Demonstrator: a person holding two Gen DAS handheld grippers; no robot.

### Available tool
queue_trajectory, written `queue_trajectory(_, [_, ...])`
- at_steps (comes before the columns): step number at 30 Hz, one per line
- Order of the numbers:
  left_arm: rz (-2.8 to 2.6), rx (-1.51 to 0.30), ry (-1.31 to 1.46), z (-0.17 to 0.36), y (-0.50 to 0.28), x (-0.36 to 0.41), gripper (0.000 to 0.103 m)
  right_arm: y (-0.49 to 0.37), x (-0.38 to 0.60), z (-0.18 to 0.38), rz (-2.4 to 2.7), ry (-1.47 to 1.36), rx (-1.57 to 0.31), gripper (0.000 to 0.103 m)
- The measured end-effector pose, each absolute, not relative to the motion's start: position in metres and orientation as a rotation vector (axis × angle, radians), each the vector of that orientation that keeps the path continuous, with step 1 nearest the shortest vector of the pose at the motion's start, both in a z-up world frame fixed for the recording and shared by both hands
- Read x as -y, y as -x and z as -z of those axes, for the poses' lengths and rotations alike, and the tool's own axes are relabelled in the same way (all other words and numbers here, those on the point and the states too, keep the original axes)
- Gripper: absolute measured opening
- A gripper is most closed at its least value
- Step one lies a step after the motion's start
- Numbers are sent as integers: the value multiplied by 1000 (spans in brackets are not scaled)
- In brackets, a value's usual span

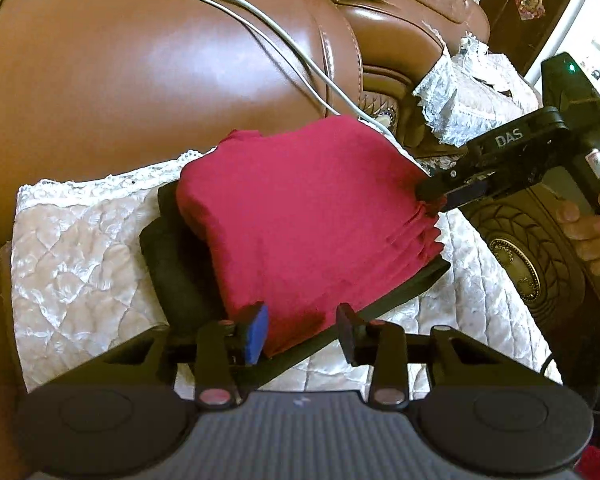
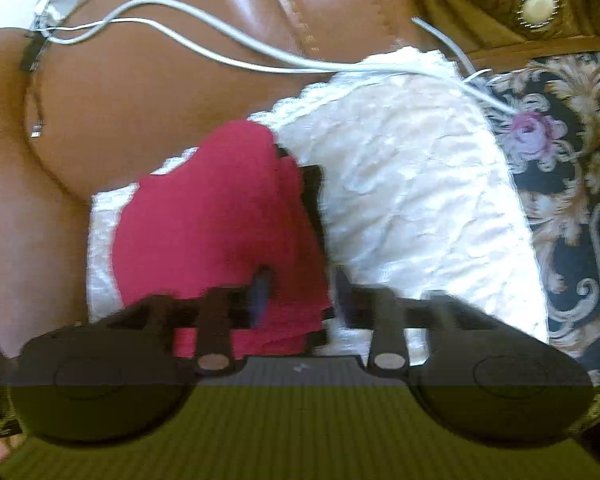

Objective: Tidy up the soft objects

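A folded red cloth (image 1: 300, 216) lies on a flat black item (image 1: 172, 256) on the white quilted seat cover (image 1: 80, 248) of a brown leather sofa (image 1: 140, 80). My left gripper (image 1: 301, 332) has its blue-padded and black fingers on either side of the cloth's near corner, pressed against it. My right gripper (image 1: 434, 200) comes in from the right and is shut on the cloth's right edge, which bunches into pleats there. In the blurred right wrist view the red cloth (image 2: 204, 232) fills the gap of the right gripper (image 2: 300, 296), with the black item (image 2: 314, 196) beside it.
Grey cables (image 1: 260, 24) trail over the sofa back down behind the cloth. A person's hand (image 1: 592, 232) holds the right gripper's handle. A dark carved wooden sofa end (image 1: 512, 256) and a lace cover (image 1: 452, 100) are on the right. A patterned carpet (image 2: 560, 184) lies beyond the seat.
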State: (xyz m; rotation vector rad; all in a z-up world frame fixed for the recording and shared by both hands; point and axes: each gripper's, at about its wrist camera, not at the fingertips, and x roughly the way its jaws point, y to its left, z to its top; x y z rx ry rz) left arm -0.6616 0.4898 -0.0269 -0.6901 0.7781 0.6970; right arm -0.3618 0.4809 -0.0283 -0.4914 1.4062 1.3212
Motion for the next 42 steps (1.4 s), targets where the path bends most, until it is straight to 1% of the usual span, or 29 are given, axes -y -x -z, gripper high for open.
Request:
queue_trajectory(3, [-699,-772,703,28,666,-491,42,352,-479,31,-1379,407,-1451,56])
queue_trajectory(7, [-706,-758,730,30,671,-494,42,352,-479,35,-1400,384,-1469,56])
queue_trajectory(8, [-709,-756,732,31,672,-494,42,353,-479,37,-1405,385,-1482,51])
queue_trajectory(9, [-712,-755,735,32,674,-495,42,355,-479,37,-1404,393,-1481,41])
queue_trajectory(10, [-714,-752,739,32,675,-495,42,358,-478,37,-1410,404,-1475,19])
queue_trajectory(13, [-725,-733,764,35,682,-498,41,361,-476,35,-1424,391,-1518,15])
queue_trajectory(16, [-749,-716,799,38,690,-502,38,360,-475,33,-1395,358,-1566,15])
queue_trajectory(18, [-756,-720,798,39,692,-503,38,362,-474,30,-1363,380,-1535,16])
queue_trajectory(19, [-760,-734,782,39,691,-502,38,363,-475,30,-1351,399,-1511,20])
queue_trajectory(20, [-764,-747,769,39,690,-501,38,364,-476,30,-1344,420,-1497,33])
queue_trajectory(22, [-755,-748,778,39,692,-499,38,365,-476,32,-1340,445,-1486,45])
queue_trajectory(23, [-749,-741,787,39,693,-499,39,365,-475,32,-1338,449,-1476,49])
queue_trajectory(25, [-744,-733,787,37,693,-496,44,364,-474,33,-1332,452,-1462,52])
queue_trajectory(26, [-742,-734,780,37,692,-494,47,361,-473,34,-1335,439,-1471,52])
queue_trajectory(28, [-743,-740,767,37,689,-492,47,357,-471,38,-1348,395,-1508,51])
queue_trajectory(30, [-754,-751,755,39,685,-492,47,354,-470,44,-1358,346,-1555,39])
queue_trajectory(31, [-761,-746,755,39,685,-492,42,353,-469,47,-1357,328,-1573,25])
queue_trajectory(32, [-774,-739,761,39,687,-492,33,353,-468,46,-1357,308,-1585,20])
queue_trajectory(34, [-802,-716,786,40,694,-492,22,354,-466,42,-1359,272,-1603,18])
queue_trajectory(35, [-816,-700,809,41,699,-493,19,355,-465,40,-1361,257,-1609,17])
queue_trajectory(37, [-838,-675,855,45,709,-495,19,359,-465,37,-1367,235,-1629,17])
queue_trajectory(42, [-876,-702,887,54,713,-495,19,361,-465,50,-1309,271,-1624,18])
